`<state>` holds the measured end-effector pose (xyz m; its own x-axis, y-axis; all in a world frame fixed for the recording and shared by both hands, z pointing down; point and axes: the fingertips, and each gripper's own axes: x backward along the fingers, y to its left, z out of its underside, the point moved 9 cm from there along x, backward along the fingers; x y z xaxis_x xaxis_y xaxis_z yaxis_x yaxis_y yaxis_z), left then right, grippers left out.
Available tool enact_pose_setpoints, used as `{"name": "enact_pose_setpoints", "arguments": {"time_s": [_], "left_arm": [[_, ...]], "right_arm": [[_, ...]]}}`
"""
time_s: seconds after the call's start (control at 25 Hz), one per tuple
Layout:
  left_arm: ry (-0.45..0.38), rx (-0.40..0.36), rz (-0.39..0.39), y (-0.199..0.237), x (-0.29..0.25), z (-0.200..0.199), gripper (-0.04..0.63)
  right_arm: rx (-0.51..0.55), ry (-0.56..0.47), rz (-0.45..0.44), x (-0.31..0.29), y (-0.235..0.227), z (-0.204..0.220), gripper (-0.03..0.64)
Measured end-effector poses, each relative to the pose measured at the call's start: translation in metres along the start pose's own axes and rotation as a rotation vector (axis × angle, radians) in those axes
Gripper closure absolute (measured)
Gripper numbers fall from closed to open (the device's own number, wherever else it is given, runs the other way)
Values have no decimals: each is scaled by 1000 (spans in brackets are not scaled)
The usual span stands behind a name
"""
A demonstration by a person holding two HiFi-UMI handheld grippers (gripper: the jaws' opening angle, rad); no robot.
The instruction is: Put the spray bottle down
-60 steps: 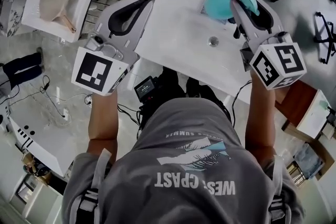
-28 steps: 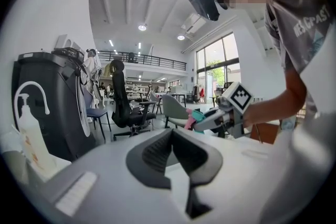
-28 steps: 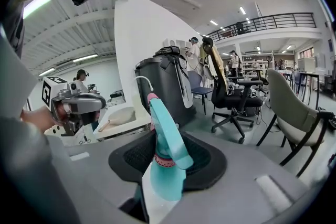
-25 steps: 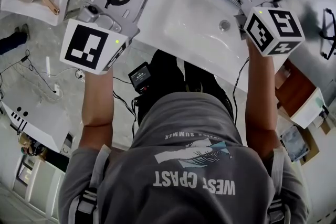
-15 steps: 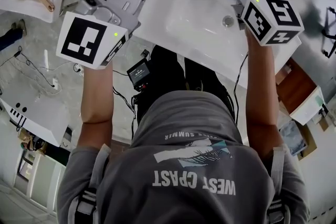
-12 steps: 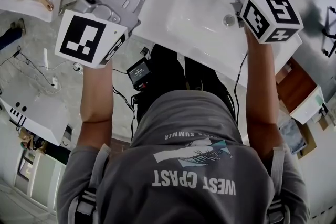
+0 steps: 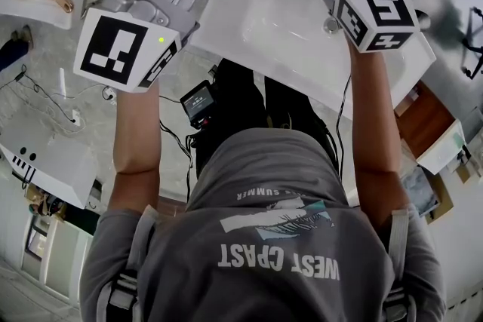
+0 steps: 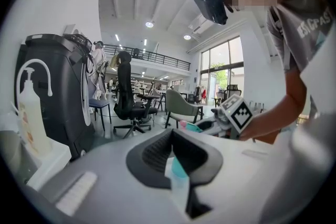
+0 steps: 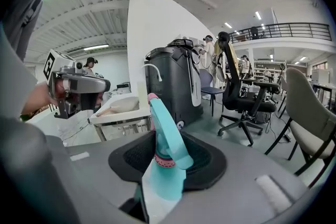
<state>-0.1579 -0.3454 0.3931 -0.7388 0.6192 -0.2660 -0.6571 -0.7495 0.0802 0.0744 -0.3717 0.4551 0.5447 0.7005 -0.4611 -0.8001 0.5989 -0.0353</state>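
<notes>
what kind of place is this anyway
Probably an open-plan office or showroom hall used as a test space. It has office chairs on a bare floor, a railed upper gallery, and white washbasins standing free, not plumbed into a wall.

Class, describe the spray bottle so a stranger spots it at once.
Start at the white rectangular basin at the head view's top. Over its far end the right gripper clamps a teal plastic spray bottle; its pink collar and nozzle set it apart.
</notes>
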Motion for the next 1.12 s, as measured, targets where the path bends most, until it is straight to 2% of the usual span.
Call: {"name": "enact_pose_setpoints", "arguments": {"time_s": [0.32, 0.64, 1.12], "left_arm": [[-5, 5, 1, 1, 1, 2, 592], [-6, 3, -7, -2, 6, -1, 592], [-18, -8, -18, -5, 17, -11, 592]], "right_arm": [[73, -12, -5, -6, 6, 17, 466], [111, -24, -25, -6, 10, 16, 462], [112, 10, -35, -4, 13, 14, 382]]}}
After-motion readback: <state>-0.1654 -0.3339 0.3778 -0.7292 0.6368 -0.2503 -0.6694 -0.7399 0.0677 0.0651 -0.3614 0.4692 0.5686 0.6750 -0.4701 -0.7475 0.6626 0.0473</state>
